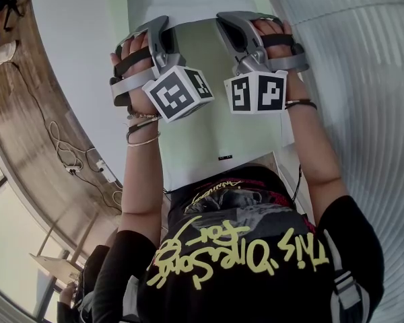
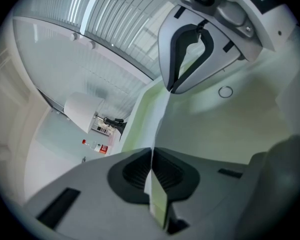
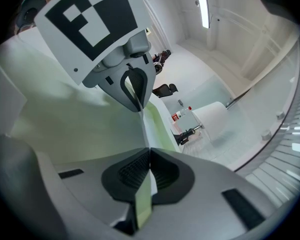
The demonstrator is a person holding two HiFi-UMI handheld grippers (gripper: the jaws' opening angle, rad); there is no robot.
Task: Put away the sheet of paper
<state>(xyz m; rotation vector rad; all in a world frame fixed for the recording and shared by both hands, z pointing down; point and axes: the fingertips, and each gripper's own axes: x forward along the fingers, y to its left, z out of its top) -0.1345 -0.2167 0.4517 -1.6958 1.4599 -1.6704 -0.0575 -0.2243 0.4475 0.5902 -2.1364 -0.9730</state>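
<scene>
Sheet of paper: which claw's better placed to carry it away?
Neither. Left claw and right claw are both shut on one edge of the sheet, side by side; probably move both together.

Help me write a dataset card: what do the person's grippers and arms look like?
Both the left gripper and right gripper are grey curved shells with black hand straps, ribbed dark pads and a white cube of black square markers. Bare forearms, bracelets on both wrists, black short sleeves.
</scene>
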